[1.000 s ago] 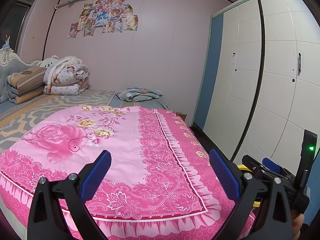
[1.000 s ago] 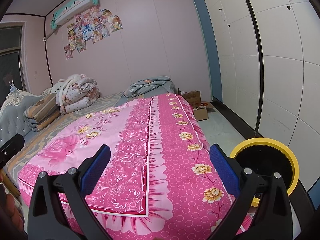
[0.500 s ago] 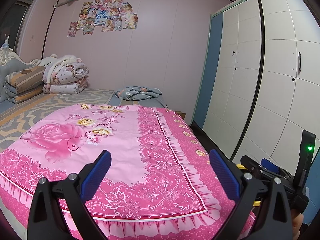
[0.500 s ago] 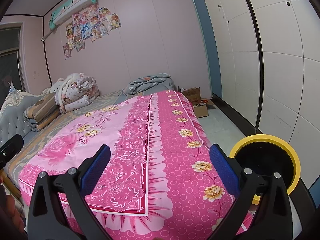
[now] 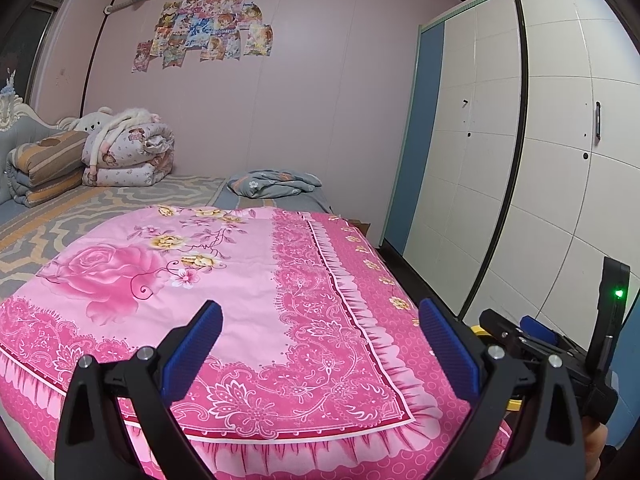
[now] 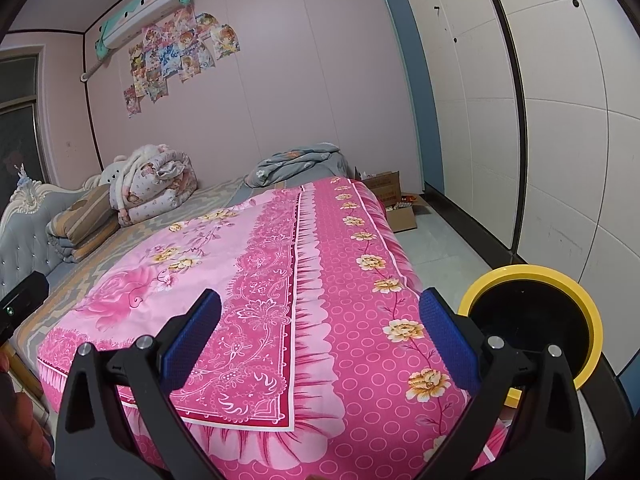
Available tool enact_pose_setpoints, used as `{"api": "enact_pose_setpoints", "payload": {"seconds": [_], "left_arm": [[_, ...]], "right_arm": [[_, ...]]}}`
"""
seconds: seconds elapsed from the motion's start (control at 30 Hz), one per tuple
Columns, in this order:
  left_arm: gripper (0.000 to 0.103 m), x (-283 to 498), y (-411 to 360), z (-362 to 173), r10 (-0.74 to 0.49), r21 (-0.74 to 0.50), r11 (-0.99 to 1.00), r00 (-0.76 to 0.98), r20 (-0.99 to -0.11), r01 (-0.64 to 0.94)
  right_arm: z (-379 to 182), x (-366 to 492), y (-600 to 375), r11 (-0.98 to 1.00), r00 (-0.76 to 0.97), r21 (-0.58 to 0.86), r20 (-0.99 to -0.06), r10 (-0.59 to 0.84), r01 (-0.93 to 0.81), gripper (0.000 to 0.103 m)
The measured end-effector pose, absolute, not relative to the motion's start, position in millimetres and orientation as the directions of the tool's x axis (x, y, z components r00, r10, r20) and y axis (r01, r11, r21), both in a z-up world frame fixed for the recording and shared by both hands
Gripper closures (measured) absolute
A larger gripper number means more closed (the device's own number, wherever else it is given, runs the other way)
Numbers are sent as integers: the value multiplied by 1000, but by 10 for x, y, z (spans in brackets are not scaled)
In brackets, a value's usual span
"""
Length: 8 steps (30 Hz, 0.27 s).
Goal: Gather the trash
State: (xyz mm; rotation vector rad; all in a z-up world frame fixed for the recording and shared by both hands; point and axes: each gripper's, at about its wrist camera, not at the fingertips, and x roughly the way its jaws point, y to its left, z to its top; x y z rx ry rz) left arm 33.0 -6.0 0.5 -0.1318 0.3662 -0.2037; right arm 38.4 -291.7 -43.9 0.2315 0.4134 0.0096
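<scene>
Presently both the left gripper and right gripper gape empty over the bed — the yellow-rimmed bin lies nearer the right one, on its right.

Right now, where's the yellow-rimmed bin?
In the right wrist view, the yellow-rimmed bin stands on the floor at lower right, between the pink bedspread and the wardrobe.

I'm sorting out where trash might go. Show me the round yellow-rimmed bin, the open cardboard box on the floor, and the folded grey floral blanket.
Round yellow-rimmed bin point(image 6: 585, 305): right wrist view, on its yellow rim.
Open cardboard box point(image 6: 405, 218): right wrist view, on its front wall.
Folded grey floral blanket point(image 5: 272, 184): left wrist view, on its top fold.
</scene>
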Motion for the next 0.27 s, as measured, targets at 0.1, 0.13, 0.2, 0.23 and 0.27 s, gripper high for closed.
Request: {"api": "enact_pose_setpoints", "payload": {"seconds": [0.1, 0.13, 0.2, 0.23, 0.27], "left_arm": [[8, 350, -74, -2, -227, -163, 970, 908, -352, 180], [8, 354, -77, -5, -232, -164, 969, 906, -353, 184], [8, 364, -73, -16, -237, -168, 968, 904, -356, 188], [8, 366, -80, -17, -237, -168, 968, 904, -357, 187], [8, 371, -76, -18, -235, -168, 968, 904, -358, 186]], "right_arm": [[-449, 384, -2910, 973, 915, 226, -400, 57, 38, 8], [-452, 388, -2912, 973, 914, 227, -401, 57, 38, 8], [-456, 393, -2918, 973, 914, 227, -402, 58, 39, 8], [-458, 393, -2919, 973, 913, 228, -403, 58, 39, 8], [-460, 406, -2930, 973, 913, 229, -404, 59, 38, 8]]}}
